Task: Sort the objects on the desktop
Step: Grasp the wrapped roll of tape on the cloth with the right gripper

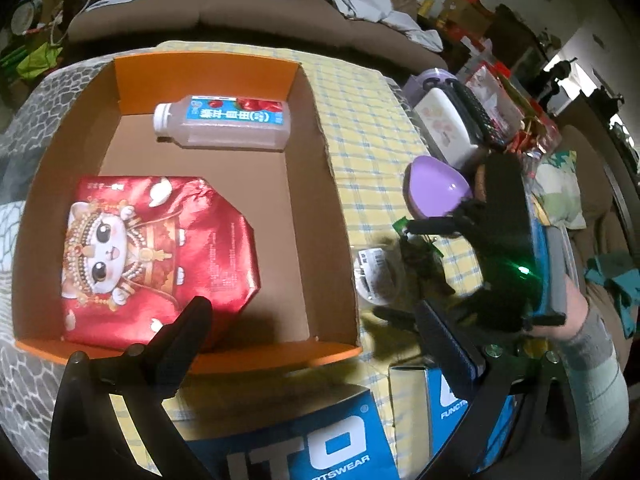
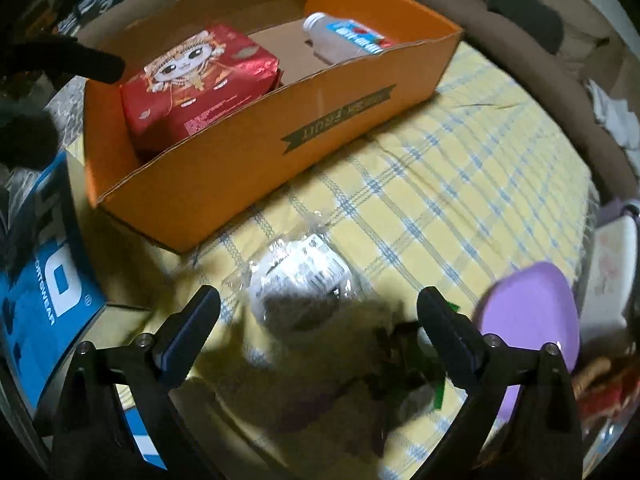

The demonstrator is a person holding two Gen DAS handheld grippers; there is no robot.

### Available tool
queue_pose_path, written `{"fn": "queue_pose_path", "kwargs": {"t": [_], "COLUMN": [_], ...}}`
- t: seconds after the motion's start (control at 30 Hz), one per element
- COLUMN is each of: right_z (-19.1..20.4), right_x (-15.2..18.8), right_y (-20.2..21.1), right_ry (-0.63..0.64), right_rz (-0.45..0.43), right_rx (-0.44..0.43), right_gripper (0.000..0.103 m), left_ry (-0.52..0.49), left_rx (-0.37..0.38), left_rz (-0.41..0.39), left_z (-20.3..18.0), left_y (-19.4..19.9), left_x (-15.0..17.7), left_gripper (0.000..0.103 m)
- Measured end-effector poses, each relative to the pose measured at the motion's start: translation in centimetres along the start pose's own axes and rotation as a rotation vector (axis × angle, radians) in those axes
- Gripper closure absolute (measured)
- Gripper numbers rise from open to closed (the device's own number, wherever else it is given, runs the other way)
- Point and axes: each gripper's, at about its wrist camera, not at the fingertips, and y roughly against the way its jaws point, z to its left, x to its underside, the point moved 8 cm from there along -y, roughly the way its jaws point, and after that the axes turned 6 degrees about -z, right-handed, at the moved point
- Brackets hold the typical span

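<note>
An orange cardboard box (image 1: 208, 68) (image 2: 360, 92) stands on the yellow checked cloth. Inside it lie a red cartoon-printed packet (image 1: 156, 256) (image 2: 200, 76) and a drink bottle (image 1: 224, 122) (image 2: 344, 38) on its side. A clear plastic bag with a white label and dark contents (image 2: 304, 280) (image 1: 374, 276) lies on the cloth right of the box. My right gripper (image 2: 318, 320) is open, its fingers on either side of the bag's near end, empty. My left gripper (image 1: 316, 340) is open and empty above the box's near right corner.
A purple bowl (image 2: 532, 312) (image 1: 434, 192) lies right of the bag. A blue sportswear box (image 1: 312, 440) (image 2: 52, 280) sits at the near edge. A white container (image 1: 448, 124) and clutter stand at the right; a brown sofa (image 1: 260, 12) lies behind.
</note>
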Motion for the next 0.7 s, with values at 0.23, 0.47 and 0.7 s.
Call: {"fn": "queue_pose_path", "kwargs": {"t": [0.23, 0.47, 0.7], "right_z": [0.6, -0.1, -2.2], "right_x": [0.3, 0.9, -1.0], "right_y": [-1.9, 0.0, 7.0], "right_ry": [0.016, -0.063, -0.213], "right_rz": [0.058, -0.017, -0.2], "right_rx": [-0.045, -0.037, -0.087], "right_gripper": [0.035, 0.045, 0.045], "left_ry": [-0.026, -0.011, 0.113], "left_rx": [0.019, 0.023, 0.04], "left_rz": [0.005, 0.001, -0.031], "left_z": [-0.5, 0.4, 3.7], "left_y": [-0.1, 0.4, 2.3], "left_x": [-0.1, -0.2, -0.9], "left_gripper": [0.0, 0.0, 0.0]}}
